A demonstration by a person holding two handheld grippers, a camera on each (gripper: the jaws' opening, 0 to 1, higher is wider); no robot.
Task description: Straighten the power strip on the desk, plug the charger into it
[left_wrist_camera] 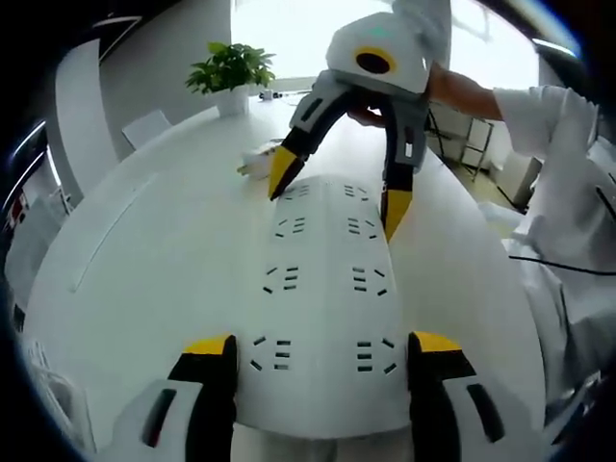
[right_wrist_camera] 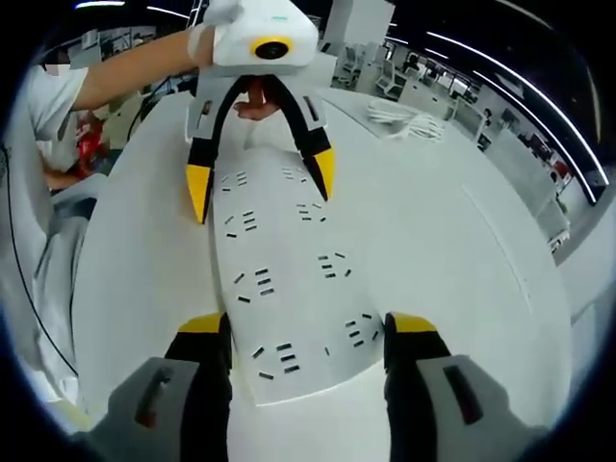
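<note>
1. Your left claw (left_wrist_camera: 322,348) has its two yellow-tipped jaws spread, one on each long edge of the white power strip (left_wrist_camera: 322,279) at its near end; whether the jaws actually press the edges is hard to tell.
2. Your right claw (right_wrist_camera: 308,327) is likewise spread and straddles the strip's opposite end, jaws just beside its sides, contact unclear.
3. In the left claw's view the strip runs away from you along the white tabletop (left_wrist_camera: 164,260), two columns of sockets on its face, with the right claw reaching down over its far end. The strip's near edge is cut off between the jaws.
4. In the right claw's view the strip (right_wrist_camera: 289,279) lies slightly slanted across the picture, and the left claw (right_wrist_camera: 260,186) stands over its far end, gripped by a hand (right_wrist_camera: 255,101) that is mostly hidden behind it.
5. Beyond the strip, a small white object (left_wrist_camera: 255,162) lies near the right claw's tip; it is too blurred to name.
6. A coil of white cable (right_wrist_camera: 404,120) rests well apart on the tabletop (right_wrist_camera: 452,250).
7. A potted plant (left_wrist_camera: 229,72) stands at the far edge.
</note>
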